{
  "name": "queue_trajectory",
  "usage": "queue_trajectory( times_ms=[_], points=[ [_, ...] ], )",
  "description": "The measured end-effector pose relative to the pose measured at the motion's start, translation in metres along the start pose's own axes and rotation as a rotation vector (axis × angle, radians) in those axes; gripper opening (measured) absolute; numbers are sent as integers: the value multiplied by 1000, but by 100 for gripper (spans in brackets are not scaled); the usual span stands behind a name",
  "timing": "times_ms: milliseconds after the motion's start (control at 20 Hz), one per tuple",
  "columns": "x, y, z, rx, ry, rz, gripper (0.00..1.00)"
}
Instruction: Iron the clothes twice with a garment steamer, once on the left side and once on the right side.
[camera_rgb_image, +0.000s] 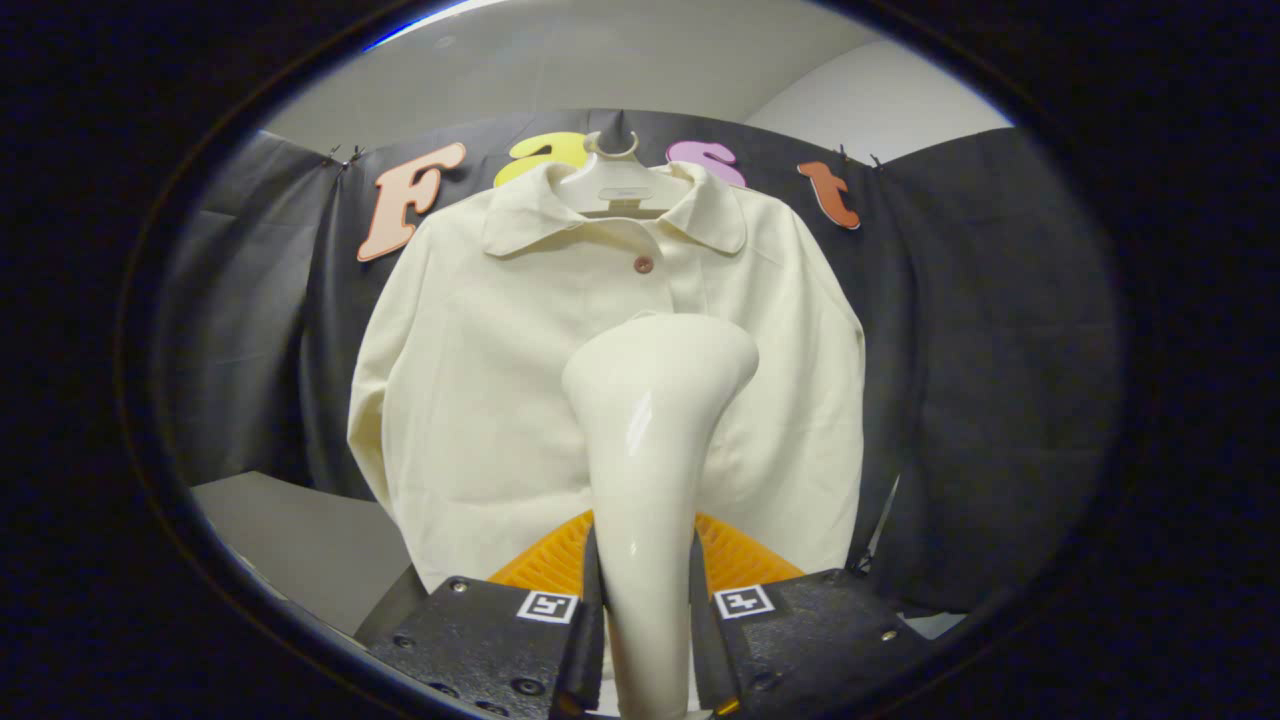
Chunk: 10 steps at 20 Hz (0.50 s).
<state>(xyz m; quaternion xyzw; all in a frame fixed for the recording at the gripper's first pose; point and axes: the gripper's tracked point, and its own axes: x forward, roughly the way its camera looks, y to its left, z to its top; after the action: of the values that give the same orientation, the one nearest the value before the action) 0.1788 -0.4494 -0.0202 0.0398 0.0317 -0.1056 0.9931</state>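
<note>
Fingers (645, 610) are pinching the garment steamer (650, 440) by its handle, 1 on each side. Its head sits right in front of the cream shirt (480, 400), about mid-chest. The shirt's on a hanger (615, 185) against the booth wall.

Even, soft light falls from above and in front, so the cream collared shirt on its hanger (610, 350) reads bright and nearly washed out against the dark cloth wall. The glossy cream plastic steamer head (655, 400) carries a narrow white streak of glare down its neck and casts a faint shadow on the fabric beside it. Focus is sharp on the shirt's button and collar. The fingers of the hand-held gripper (648, 640), pressed on the steamer's neck, sit in dim shade. Fisheye bending curves the wall's folds and the pale ceiling strongly toward the rim.
</note>
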Motion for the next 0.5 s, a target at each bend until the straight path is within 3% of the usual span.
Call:
queue_trajectory(
  times_ms=[350, 500],
  points=[
    [23, -11, -1, 46, 22, 128, 36],
    [26, -23, -12, 71, 9, 124, 35]
  ],
)
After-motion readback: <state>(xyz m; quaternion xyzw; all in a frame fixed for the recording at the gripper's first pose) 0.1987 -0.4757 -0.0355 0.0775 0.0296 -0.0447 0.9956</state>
